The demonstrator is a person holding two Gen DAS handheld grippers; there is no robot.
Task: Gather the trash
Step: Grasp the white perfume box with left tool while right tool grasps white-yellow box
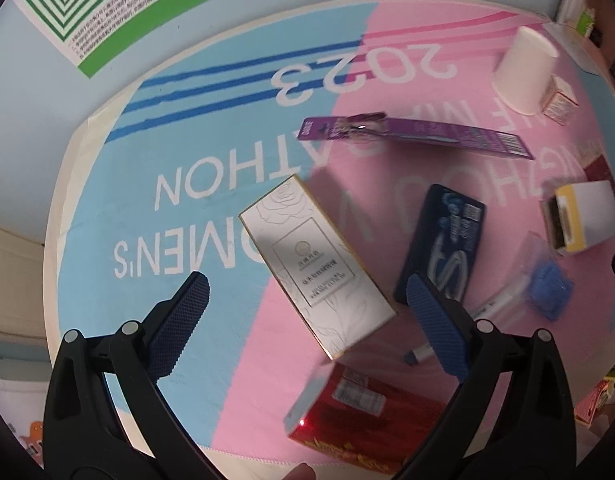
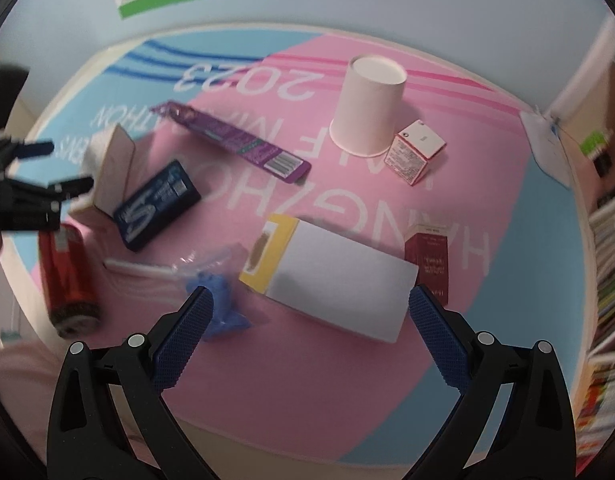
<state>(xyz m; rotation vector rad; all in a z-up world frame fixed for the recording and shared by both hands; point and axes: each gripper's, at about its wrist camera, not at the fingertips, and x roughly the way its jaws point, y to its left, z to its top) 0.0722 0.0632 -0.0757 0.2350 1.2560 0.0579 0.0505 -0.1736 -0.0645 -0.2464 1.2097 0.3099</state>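
Pink-and-blue mat (image 1: 235, 380) holds the trash — left gripper (image 1: 307, 304) spread wide, empty, above the white rose-embossed box (image 1: 317, 266), right gripper (image 2: 309, 316) likewise spread over the white-and-yellow carton (image 2: 339, 280), upturned paper cup (image 2: 367, 106) beyond.

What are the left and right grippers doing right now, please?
Left gripper: open, holding nothing, above the white rectangular cardboard box.
Right gripper: open, empty, above the white-and-yellow cardboard box.
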